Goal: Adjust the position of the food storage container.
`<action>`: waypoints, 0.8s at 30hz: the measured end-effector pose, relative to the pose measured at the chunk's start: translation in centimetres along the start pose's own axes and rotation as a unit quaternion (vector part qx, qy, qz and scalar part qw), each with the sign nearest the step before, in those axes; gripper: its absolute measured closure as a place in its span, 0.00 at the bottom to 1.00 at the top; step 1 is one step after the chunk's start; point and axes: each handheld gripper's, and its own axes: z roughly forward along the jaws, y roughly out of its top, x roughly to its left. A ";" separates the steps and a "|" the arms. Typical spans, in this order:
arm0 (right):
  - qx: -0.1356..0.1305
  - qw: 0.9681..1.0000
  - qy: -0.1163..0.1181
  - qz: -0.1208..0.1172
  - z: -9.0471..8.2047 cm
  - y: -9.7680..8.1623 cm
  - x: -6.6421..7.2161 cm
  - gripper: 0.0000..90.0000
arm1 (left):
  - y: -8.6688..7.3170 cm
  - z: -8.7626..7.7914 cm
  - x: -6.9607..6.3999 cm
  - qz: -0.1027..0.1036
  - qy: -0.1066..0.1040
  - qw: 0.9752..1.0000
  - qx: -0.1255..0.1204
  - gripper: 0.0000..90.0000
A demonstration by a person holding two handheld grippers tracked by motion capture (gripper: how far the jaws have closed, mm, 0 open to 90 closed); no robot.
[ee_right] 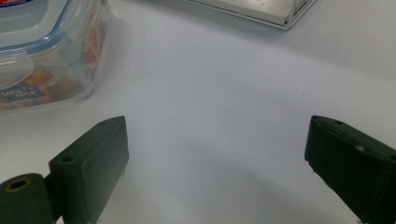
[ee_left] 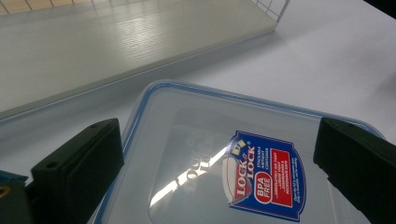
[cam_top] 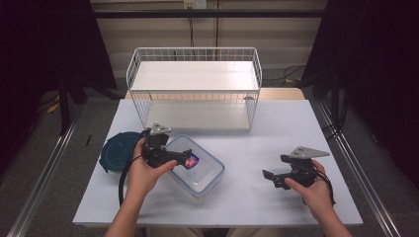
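A clear rectangular food container (cam_top: 202, 173) with a blue-rimmed lid and a red and blue sticker lies on the white table (cam_top: 276, 128), left of centre. My left gripper (cam_top: 187, 159) hovers just over its near-left part, pointing right. In the left gripper view the two jaws stand wide apart above the lid (ee_left: 201, 130), and the pads do not press on it. My right gripper (cam_top: 274, 168) is held low over bare table at the right, pointing left, open with nothing between its jaws (ee_right: 215, 172). The container (ee_right: 46, 42) shows at the upper left of that view.
A white wire basket (cam_top: 195, 54) with a pale board floor (ee_left: 116, 42) stands at the back of the table. A round teal lid or dish (cam_top: 114, 150) lies left of the container, under my left wrist. Table edges are near on both sides.
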 end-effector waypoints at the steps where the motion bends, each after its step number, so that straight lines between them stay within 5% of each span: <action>1: 0.002 1.000 0.000 -0.002 0.1 0.0 0.1 0.07 | 0.0 0.0 0.0 0.000 -0.004 1.000 0.001 0.02; 13: 0.007 1.000 0.017 -0.009 1.4 0.7 0.4 0.07 | -1.5 -1.2 0.1 0.000 -0.013 1.000 0.003 0.13; 24: 0.002 0.999 0.041 -0.021 3.1 2.1 0.6 0.07 | -3.7 -2.9 0.1 0.025 -0.022 0.999 0.022 0.47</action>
